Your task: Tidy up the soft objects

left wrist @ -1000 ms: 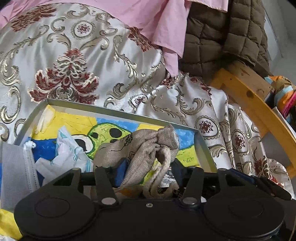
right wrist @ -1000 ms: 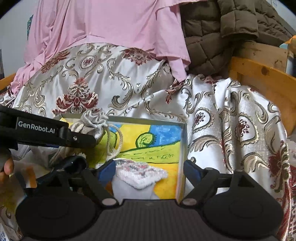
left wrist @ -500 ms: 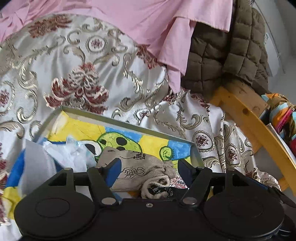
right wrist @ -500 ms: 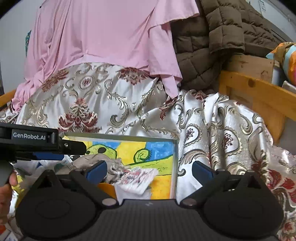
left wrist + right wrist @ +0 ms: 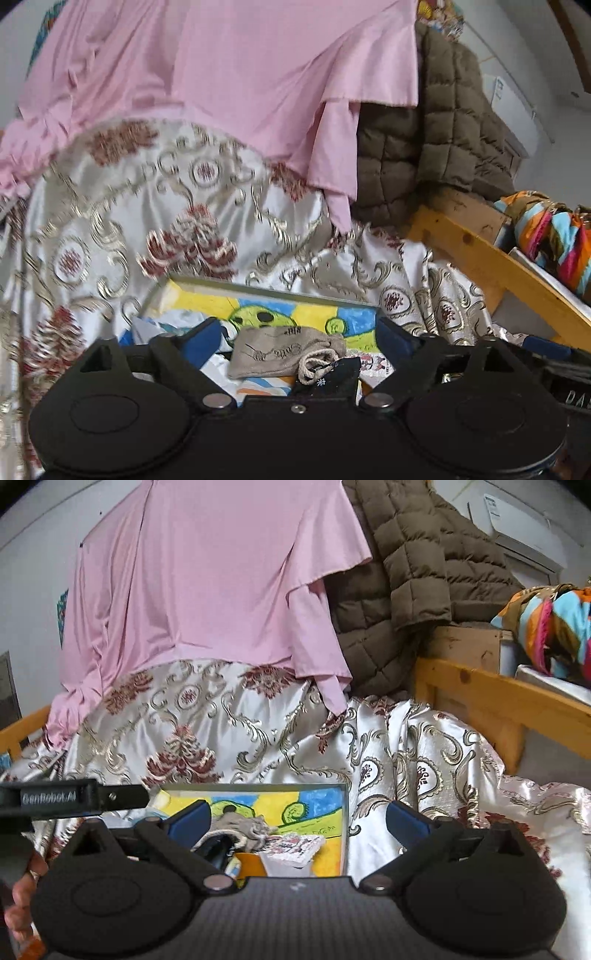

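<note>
On the patterned bedspread, view by view:

Left wrist view
- left gripper (image 5: pixel 297 338): released; its jaws have just been opening and stand wide, pads pressing on nothing.
- burlap pouch (image 5: pixel 284 350): lies flat in the tray between and beyond the blue pads, touching neither; its rope drawstring curls at the near right end.
- tray (image 5: pixel 258 290): shallow box with grey rim and a yellow, blue and green painted floor, resting on the bedspread (image 5: pixel 110 221).
- dark cloth (image 5: pixel 332 376): just nearer than the pouch, against the cord.
- white wrappers (image 5: pixel 166 325): at the tray's left side.
- pink garment (image 5: pixel 240 81): draped behind, with a brown quilted jacket (image 5: pixel 436 140) to its right.

Right wrist view
- right gripper (image 5: pixel 297 823): released, jaws fully spread, nothing between the pads.
- burlap pouch (image 5: pixel 243 825): inside the tray (image 5: pixel 345 823), left of middle.
- patterned white packet (image 5: pixel 291 849): just right of the pouch, in the tray.
- left gripper's finger (image 5: pixel 74 799): reaches in from the left edge over the tray's corner.
- hand (image 5: pixel 22 897): at the lower left edge.
- wooden bed frame (image 5: pixel 498 698): to the right.
</note>
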The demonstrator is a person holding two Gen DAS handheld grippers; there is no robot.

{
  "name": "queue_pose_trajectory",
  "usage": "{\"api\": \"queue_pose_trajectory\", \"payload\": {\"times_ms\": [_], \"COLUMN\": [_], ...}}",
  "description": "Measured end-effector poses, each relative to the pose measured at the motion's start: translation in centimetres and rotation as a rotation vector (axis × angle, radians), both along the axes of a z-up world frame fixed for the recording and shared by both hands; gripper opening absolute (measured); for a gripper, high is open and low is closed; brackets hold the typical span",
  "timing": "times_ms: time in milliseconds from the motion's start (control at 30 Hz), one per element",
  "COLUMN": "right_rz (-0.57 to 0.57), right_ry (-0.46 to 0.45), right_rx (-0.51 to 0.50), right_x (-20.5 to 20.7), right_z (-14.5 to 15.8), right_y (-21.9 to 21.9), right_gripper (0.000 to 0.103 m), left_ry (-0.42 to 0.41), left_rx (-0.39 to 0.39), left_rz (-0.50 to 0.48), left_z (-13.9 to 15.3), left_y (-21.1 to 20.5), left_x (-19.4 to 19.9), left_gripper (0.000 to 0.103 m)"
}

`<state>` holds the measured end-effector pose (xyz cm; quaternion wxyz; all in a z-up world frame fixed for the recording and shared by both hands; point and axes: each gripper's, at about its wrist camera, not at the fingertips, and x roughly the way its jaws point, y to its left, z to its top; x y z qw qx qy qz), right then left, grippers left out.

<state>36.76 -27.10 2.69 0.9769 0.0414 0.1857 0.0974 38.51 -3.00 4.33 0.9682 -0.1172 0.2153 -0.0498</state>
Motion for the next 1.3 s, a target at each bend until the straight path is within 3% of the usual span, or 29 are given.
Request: {"api": "queue_pose_trajectory", "payload": {"times_ms": [233,567,1033,1300], "right_rz": [0.008,0.015,0.048,0.017], "right_ry": [-0.044,-0.106,-0.269,-0.262], "right_rx": [0.003,0.023,0.02,0.024], "right_x": [-3.8,-9.0,-17.5,-20.3], "right_z": [2.7,5.4,7.0,6.7], "right_y": [0.0,0.6,2.2,2.5], "right_gripper": [0.103,0.103,0.103,0.103], "left_ry": [-0.092,-0.165,-0.22,-0.232], "left_rx": [0.038,0.048,0.061,0.09], "left_rz": [0.005,0.032,0.041,0.061], "left_z": [2.9,5.4,5.8,5.3], "left_y": [0.0,1.1,2.4,2.7], "left_x": [-4.5,-10.8,-18.1,-21.7], "left_gripper": [0.102,0.102,0.102,0.102]}}
